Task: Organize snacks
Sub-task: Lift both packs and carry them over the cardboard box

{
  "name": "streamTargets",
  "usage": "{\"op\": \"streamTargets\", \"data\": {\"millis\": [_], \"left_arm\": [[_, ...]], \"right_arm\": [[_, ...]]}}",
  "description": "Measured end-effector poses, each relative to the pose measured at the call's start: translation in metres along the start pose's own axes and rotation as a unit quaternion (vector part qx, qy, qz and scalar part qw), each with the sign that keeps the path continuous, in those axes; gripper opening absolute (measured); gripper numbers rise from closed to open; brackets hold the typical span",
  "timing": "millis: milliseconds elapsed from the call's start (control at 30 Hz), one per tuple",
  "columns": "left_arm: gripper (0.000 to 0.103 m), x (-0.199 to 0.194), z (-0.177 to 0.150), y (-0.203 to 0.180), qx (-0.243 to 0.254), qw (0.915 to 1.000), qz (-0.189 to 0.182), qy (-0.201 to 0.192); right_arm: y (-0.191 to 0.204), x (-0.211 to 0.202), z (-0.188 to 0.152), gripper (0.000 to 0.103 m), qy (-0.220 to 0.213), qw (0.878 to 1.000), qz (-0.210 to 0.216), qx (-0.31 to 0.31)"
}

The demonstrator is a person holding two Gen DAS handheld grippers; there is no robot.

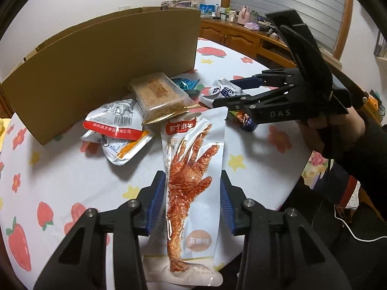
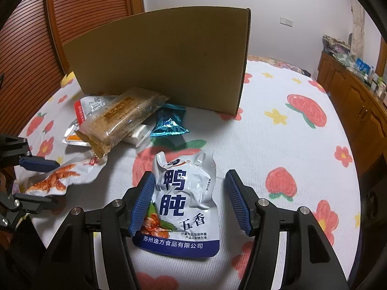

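My left gripper [image 1: 192, 191] is shut on a long white chicken-foot snack packet [image 1: 193, 181], its blue pads pressing both sides. The same packet shows crumpled at the left of the right wrist view [image 2: 60, 177]. My right gripper [image 2: 189, 198] is open around a white and blue duck-gizzard pouch [image 2: 186, 205] lying on the cloth; its left pad touches the pouch, the right pad stands apart. From the left wrist view the right gripper [image 1: 232, 91] reaches in from the right over that pouch [image 1: 226, 91]. A cardboard box [image 2: 157, 55] stands behind the snack pile.
Beside the box lie a brown cake bar packet [image 2: 121, 123], a blue foil packet [image 2: 169, 122] and a red and white pouch [image 1: 113, 120]. The table wears a white strawberry-print cloth [image 2: 290, 145]. A wooden cabinet [image 1: 241, 36] with bottles stands behind.
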State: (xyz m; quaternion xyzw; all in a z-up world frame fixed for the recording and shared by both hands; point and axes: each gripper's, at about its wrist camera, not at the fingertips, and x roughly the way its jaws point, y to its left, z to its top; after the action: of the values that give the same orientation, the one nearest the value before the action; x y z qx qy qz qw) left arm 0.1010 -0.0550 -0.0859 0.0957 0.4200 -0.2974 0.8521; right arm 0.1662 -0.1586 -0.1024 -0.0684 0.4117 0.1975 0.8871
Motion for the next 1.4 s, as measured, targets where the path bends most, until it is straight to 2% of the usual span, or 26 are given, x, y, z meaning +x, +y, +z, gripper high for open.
{"op": "streamTargets", "data": {"millis": [533, 833, 1400], "left_arm": [[0.043, -0.016, -0.002, -0.001, -0.029, 0.9986, -0.007, -0.044], [0.043, -0.027, 0.005, 0.005, -0.038, 0.9970, -0.002, -0.068], [0.043, -0.043, 0.016, 0.012, -0.043, 0.9943, 0.006, -0.098]], "right_arm": [[0.016, -0.003, -0.007, 0.068, 0.017, 0.999, -0.007, -0.036], [0.017, -0.006, -0.011, 0.061, 0.016, 0.999, -0.001, -0.034], [0.015, -0.032, -0.013, 0.060, -0.011, 1.000, 0.014, -0.019]]}}
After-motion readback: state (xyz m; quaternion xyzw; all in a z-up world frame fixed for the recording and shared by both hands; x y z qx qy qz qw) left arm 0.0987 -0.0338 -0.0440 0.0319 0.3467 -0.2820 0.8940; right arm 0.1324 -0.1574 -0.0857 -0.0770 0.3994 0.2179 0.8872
